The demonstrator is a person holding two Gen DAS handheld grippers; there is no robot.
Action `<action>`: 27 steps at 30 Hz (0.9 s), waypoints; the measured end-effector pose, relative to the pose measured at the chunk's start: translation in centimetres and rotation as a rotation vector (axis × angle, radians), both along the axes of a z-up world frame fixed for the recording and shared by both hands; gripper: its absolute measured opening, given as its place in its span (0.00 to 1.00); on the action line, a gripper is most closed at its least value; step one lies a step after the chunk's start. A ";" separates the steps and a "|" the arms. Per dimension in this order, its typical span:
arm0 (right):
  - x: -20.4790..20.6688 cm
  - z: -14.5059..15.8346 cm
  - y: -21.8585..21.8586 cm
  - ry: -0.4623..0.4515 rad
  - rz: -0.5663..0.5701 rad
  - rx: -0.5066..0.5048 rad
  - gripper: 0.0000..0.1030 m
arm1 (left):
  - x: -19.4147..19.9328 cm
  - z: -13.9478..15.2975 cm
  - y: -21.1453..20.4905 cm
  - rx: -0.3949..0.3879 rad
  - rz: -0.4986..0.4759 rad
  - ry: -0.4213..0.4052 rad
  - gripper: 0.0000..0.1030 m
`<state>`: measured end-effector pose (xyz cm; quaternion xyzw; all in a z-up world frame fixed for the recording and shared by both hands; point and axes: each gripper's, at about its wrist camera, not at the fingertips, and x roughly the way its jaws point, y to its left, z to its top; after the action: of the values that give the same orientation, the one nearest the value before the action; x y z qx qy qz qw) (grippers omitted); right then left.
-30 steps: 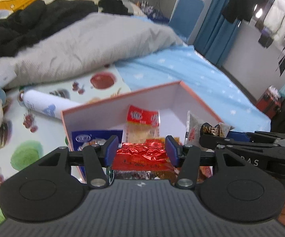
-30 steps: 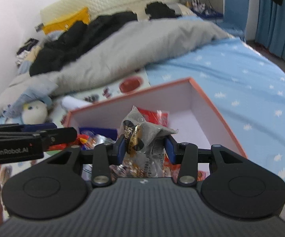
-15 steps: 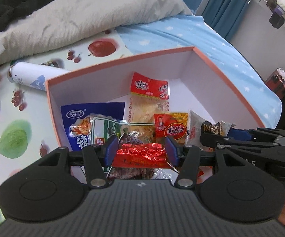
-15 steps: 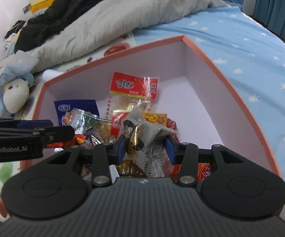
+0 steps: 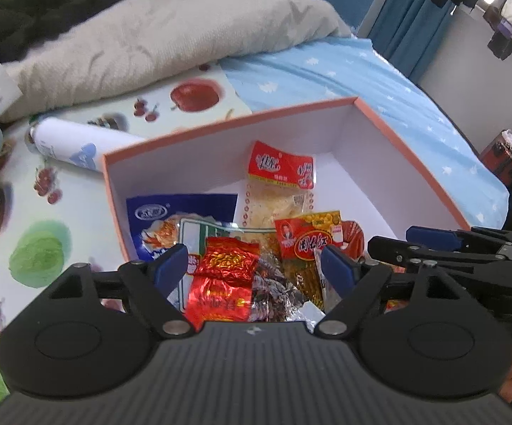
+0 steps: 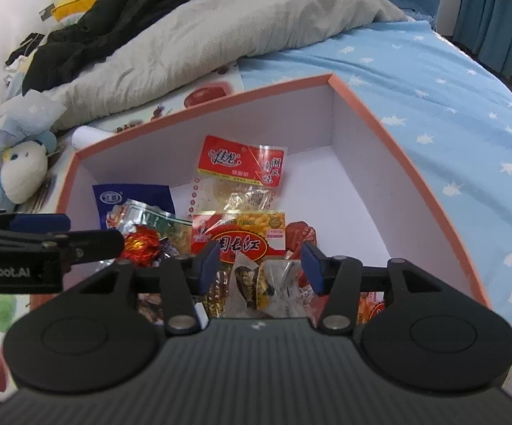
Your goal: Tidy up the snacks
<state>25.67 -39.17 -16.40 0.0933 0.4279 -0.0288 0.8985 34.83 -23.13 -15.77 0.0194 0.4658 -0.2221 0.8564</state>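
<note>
An orange-rimmed box (image 5: pixel 227 120) with white walls lies on the bed and holds several snack packets. My left gripper (image 5: pixel 254 265) hangs over its near end, jaws opening. A red foil packet (image 5: pixel 224 279) lies loose between them on the pile, touching neither pad. My right gripper (image 6: pixel 261 267) is beside it, jaws also opening. A clear grey packet (image 6: pixel 259 283) rests below and between its pads, free of them. Further in lie a red-topped packet (image 6: pixel 241 163), a red-and-yellow packet (image 6: pixel 241 233) and a blue packet (image 5: pixel 170 212).
A white rolled tube (image 5: pixel 78 141) lies behind the box on a fruit-print mat (image 5: pixel 43 248). A plush toy (image 6: pixel 22 173) sits at the left. A grey duvet (image 5: pixel 149 35) covers the far bed, and a blue star sheet (image 6: pixel 433 88) spreads to the right.
Both grippers sank toward the box and tilted down. The left jaws spread off the red foil packet, and the right jaws spread off the grey packet. Both packets now lie on the pile.
</note>
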 end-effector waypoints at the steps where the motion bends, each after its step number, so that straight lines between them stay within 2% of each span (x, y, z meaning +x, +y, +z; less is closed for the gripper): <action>1: -0.2 0.4 0.1 -0.008 0.001 -0.006 0.51 | -0.2 0.5 0.2 -0.006 0.002 -0.009 0.83; 9: -2.3 4.1 1.0 -0.089 0.004 -0.021 0.51 | -2.7 5.1 1.6 -0.049 0.004 -0.095 0.83; 19: -6.5 9.8 2.5 -0.223 -0.003 -0.030 0.51 | -7.8 11.1 4.1 -0.100 -0.001 -0.209 0.83; 23: -8.1 11.6 2.8 -0.264 -0.011 -0.033 0.51 | -10.0 12.9 5.0 -0.105 -0.006 -0.253 0.89; 27: -9.9 13.0 3.1 -0.295 -0.017 -0.038 0.51 | -12.5 14.4 5.7 -0.118 -0.016 -0.297 0.89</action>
<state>15.73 -36.09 -3.41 0.0833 0.2896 -0.0306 0.9530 22.30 -17.40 -1.41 0.0053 0.3200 -0.2508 0.9136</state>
